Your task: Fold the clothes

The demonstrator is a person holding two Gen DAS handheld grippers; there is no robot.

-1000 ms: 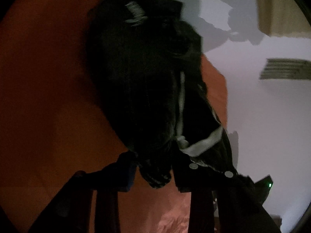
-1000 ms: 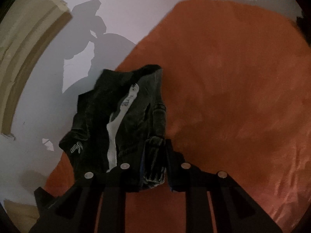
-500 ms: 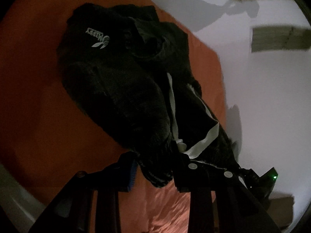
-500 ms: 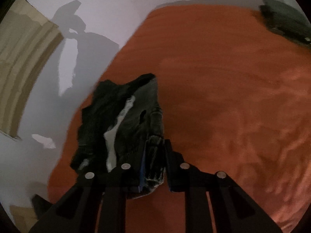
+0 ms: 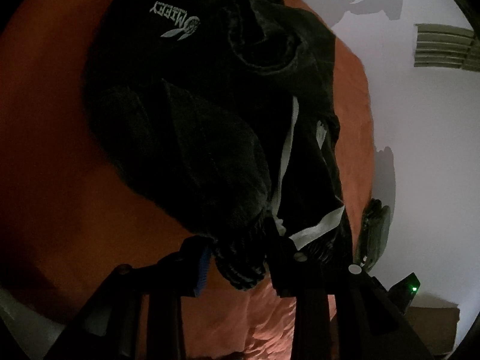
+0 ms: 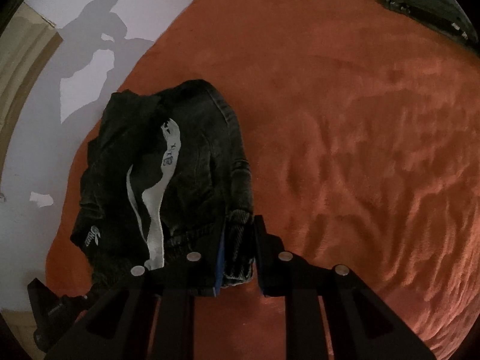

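Note:
A dark denim-like garment point(image 5: 210, 120) with a white printed logo point(image 5: 177, 18) and a white inner strip lies bunched on an orange fleece cover point(image 5: 45, 120). My left gripper point(image 5: 240, 261) has a ribbed edge of it between its fingers; the jaws are opening, with the cloth still filling the gap. In the right wrist view the same garment point(image 6: 195, 165) trails away to the upper left. My right gripper point(image 6: 238, 255) is shut on another ribbed edge of it, low over the cover point(image 6: 360, 150).
A grey-green folded item point(image 6: 426, 3) lies at the far right corner of the cover and shows as a green bundle point(image 5: 375, 234) in the left view. Pale wall or floor point(image 5: 435, 150) borders the cover, with shadows on it. A dark device with a green light point(image 5: 405, 291) sits low right.
Both grippers have travelled across the orange cover, carrying the garment along. Its logo has slid into clear view on the left. The grey-green item has come into view in both cameras.

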